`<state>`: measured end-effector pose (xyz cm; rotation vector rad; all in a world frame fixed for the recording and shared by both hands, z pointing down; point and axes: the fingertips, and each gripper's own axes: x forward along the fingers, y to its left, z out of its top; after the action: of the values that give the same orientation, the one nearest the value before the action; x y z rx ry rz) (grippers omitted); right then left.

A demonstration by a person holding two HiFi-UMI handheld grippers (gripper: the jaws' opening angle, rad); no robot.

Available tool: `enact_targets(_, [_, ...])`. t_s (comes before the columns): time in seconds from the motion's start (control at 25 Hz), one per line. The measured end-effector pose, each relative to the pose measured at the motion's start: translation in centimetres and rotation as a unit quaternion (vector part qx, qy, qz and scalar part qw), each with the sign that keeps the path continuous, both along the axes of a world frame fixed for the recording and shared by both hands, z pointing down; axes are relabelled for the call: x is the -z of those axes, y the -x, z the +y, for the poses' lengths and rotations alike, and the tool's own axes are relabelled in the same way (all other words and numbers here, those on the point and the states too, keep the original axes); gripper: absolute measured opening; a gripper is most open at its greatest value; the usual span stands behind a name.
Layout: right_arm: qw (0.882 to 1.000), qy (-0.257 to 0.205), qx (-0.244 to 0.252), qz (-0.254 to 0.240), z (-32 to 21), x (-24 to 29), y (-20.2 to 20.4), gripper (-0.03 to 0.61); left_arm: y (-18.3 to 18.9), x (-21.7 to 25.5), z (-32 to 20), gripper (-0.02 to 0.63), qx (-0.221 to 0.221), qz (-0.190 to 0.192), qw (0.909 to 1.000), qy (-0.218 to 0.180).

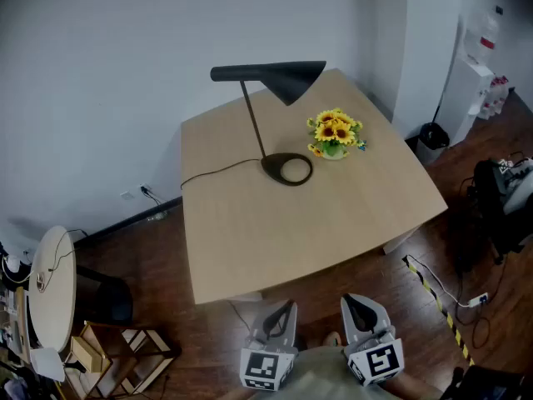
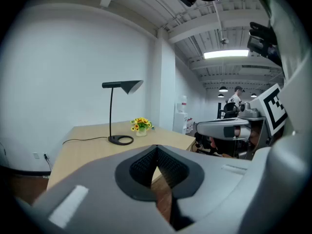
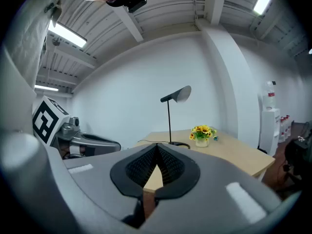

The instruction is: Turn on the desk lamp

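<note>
We hold the left gripper (image 1: 281, 315) with its jaws pressed together at the tips and nothing between them, as its own view shows (image 2: 157, 148). The right gripper (image 1: 360, 310) sits just beside it, to its right, and its jaws are likewise drawn together on nothing (image 3: 157, 145). Both grippers hang short of the near edge of the tabletop (image 1: 316, 223), over the wooden floor (image 1: 158, 273), and touch nothing.

Ahead of both grippers, well apart from them and toward the far side of the tabletop, stands the desk lamp (image 1: 283, 79). It is black, with a ring-shaped base, a thin upright stem and a cone shade that reaches out to the right. Its shade looks dark. From the base a black cord (image 1: 221, 171) runs left to the tabletop's edge. Just right of the lamp's base stands a small pot of sunflowers (image 1: 335, 132). In the left gripper view the lamp stands ahead and to the left; in the right gripper view it stands almost straight ahead.
</note>
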<state>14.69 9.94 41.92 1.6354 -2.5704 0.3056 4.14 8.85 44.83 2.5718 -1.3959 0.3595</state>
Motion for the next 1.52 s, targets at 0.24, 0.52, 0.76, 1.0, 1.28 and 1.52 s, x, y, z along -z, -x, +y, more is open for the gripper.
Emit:
enact_targets(0.24, [1.0, 0.0, -0.009, 0.016, -3.7, 0.9, 3.9, 0.0, 3.2, 0.7, -4.3, 0.0, -0.016, 0.018, 0.9997, -0.007])
enact_targets(0.52, [0.999, 0.003, -0.024, 0.03, -8.0, 1.4, 8.6, 0.0, 8.3, 0.9, -8.7, 0.0, -0.022, 0.033, 0.9992, -0.008])
enact_targets(0.76, [0.999, 0.001, -0.035, 0.034, -10.7, 1.4, 11.7, 0.0, 11.6, 0.9, -11.0, 0.0, -0.021, 0.039, 0.9988, -0.018])
enact_targets(1.0, [0.999, -0.002, -0.026, 0.046, -13.1, 1.6, 14.0, 0.0, 13.9, 0.5, -12.9, 0.0, -0.003, 0.054, 0.9985, -0.01])
enact_targets(1.28, [0.999, 0.011, 0.006, 0.045, -16.7, 0.3, 15.4, 0.0, 15.4, -0.8, -15.6, 0.0, 0.025, 0.041, 0.9988, 0.002])
enact_targets(1.52, [0.998, 0.017, 0.037, 0.048, -21.6, -0.7, 15.9, 0.0, 16.6, -0.4, -20.1, 0.0, 0.06, 0.027, 0.9979, 0.0])
